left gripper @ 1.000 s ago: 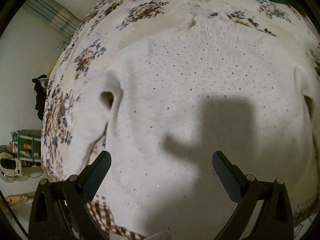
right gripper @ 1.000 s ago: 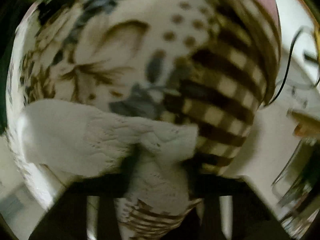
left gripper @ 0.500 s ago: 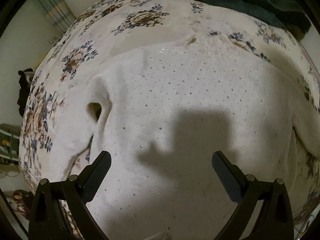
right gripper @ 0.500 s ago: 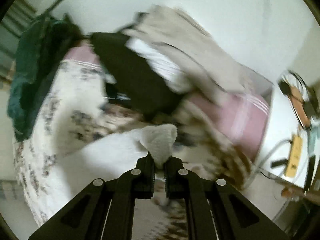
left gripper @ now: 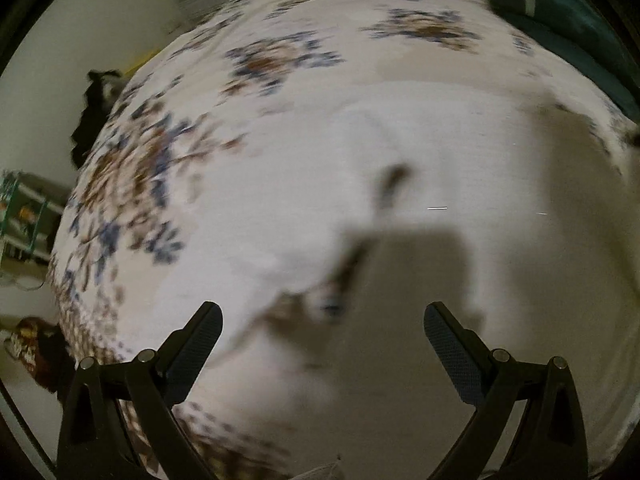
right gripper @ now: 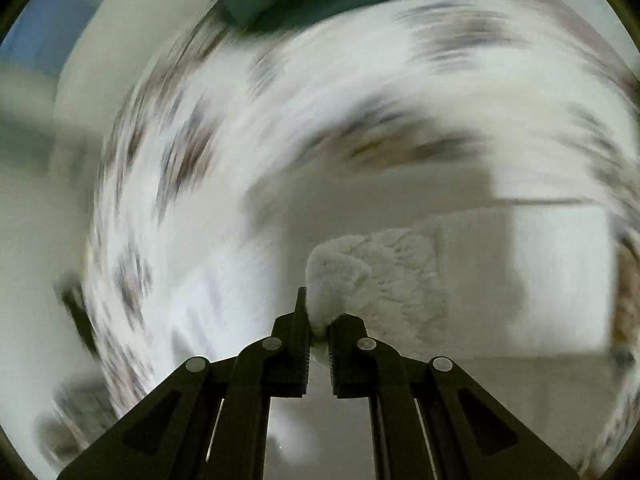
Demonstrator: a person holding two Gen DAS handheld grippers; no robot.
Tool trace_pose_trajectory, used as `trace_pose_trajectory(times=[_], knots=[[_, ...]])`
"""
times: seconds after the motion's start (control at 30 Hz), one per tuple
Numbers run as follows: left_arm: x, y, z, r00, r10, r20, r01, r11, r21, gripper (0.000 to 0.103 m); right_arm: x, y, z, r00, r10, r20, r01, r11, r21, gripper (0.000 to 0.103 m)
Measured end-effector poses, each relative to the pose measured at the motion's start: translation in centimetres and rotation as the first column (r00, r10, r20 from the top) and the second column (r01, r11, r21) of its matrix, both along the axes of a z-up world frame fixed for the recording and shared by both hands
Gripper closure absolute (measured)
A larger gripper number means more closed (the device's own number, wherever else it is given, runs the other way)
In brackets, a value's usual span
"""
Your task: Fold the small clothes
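Two tools: each is held by a person over a bed with a flowered cover; both views are smeared by motion.
Garment: a white knitted sweater lies spread on the flowered bedcover, its body mostly flat, with a sleeve opening showing as a dark spot near the middle of the left view.
Right tool: its jaws are pinched nearly together on a fuzzy white fold of the sweater, which bulges out just past the tips and is lifted clear of the rest of the cloth.
Left tool: its jaws stand wide apart with nothing between them; it hangs above the sweater's lower part, pointing steeply down, and casts a blocky shadow on the knit.
Done so far: by the look of it, one edge or sleeve has been picked up to begin a fold.
Left to do: the lifted part is not yet laid down, no finished crease shows, and the other side looks unfolded.
Nearby: dark green clothing sits at the far edge of the bed.
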State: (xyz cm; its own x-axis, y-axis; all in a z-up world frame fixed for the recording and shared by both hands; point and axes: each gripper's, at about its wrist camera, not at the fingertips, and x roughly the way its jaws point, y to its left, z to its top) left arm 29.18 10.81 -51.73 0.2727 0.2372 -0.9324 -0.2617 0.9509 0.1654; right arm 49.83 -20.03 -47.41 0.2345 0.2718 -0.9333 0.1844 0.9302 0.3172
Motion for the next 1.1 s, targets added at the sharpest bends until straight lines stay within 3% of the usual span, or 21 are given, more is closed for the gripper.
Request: trace_pose_trajectory(times=[0.13,0.23,0.33,0.4,0.47,0.53,0.6,0.7,0.8,0.87,0.97,1.0,1.03,1.07,1.1], knots=[[-1.3,5.7,-1.2,0.997,0.073,-0.018,-0.073,0.997,0.022,0.0,1.3,15.3,-6.9,0.966,0.245,-0.084,-0.252,0.964,-0.087,0.096],[-2.0,9.0,-1.7,0.992,0.121,-0.017,-0.121,0.992,0.02,0.0,0.7,21.3,-8.2,0.94,0.329,-0.09,-0.339,0.933,-0.123,0.096],[-2.5,11.4,-2.2,0.987,0.157,-0.02,-0.157,0.988,0.009,0.0,0.1,23.9,-9.8,0.932,0.336,-0.14,-0.358,0.914,-0.192,0.095],[-3.0,12.7,-2.2,0.984,0.177,-0.027,-0.177,0.984,-0.012,0.0,-0.1,23.4,-10.0,0.935,0.315,-0.163,-0.339,0.928,-0.154,0.09],[-3.8,14.6,-1.8,0.977,0.213,-0.028,-0.213,0.976,-0.033,0.0,-0.8,21.1,-8.5,0.945,0.281,-0.167,-0.288,0.958,-0.015,0.079],[-5.5,16.9,-1.0,0.964,0.264,-0.03,-0.266,0.961,-0.073,0.0,-2.1,18.1,-6.7,0.963,0.222,-0.154,-0.216,0.975,0.052,0.041],[-7.6,19.2,-0.5,0.949,0.315,-0.033,-0.317,0.942,-0.109,0.0,-4.4,14.3,-4.5,0.982,0.144,-0.121,-0.138,0.989,0.052,0.033],[-11.0,22.4,-1.0,0.937,0.342,-0.068,-0.348,0.924,-0.159,0.0,-8.1,9.3,-3.4,0.989,0.035,-0.144,-0.037,0.999,-0.008,0.032],[-12.8,24.1,-3.0,0.929,0.344,-0.137,-0.365,0.914,-0.178,0.0,-12.1,6.8,-5.0,0.978,-0.047,-0.203,0.044,0.999,-0.016,0.032],[-13.4,25.2,-5.0,0.912,0.368,-0.183,-0.405,0.881,-0.247,0.001,-13.9,7.7,-6.9,0.971,-0.065,-0.231,0.061,0.998,-0.023,0.032],[-13.2,25.8,-8.8,0.877,0.408,-0.255,-0.48,0.77,-0.42,0.004,-15.5,8.2,-9.3,0.96,-0.079,-0.27,0.072,0.997,-0.035,0.032],[-12.8,25.6,-9.5,0.876,0.411,-0.253,-0.482,0.741,-0.466,0.005,-15.8,8.3,-10.0,0.957,-0.077,-0.278,0.068,0.997,-0.041,0.032],[-12.3,25.2,-10.0,0.877,0.411,-0.249,-0.48,0.733,-0.482,0.012,-16.0,8.8,-10.5,0.956,-0.076,-0.283,0.064,0.997,-0.052,0.032],[-11.7,24.6,-10.2,0.878,0.413,-0.242,-0.478,0.746,-0.463,0.019,-16.4,9.1,-10.8,0.956,-0.074,-0.286,0.059,0.996,-0.061,0.032],[-11.3,24.3,-10.1,0.883,0.409,-0.231,-0.47,0.759,-0.45,0.047,-16.9,9.3,-11.1,0.955,-0.071,-0.288,0.055,0.996,-0.064,0.032]])
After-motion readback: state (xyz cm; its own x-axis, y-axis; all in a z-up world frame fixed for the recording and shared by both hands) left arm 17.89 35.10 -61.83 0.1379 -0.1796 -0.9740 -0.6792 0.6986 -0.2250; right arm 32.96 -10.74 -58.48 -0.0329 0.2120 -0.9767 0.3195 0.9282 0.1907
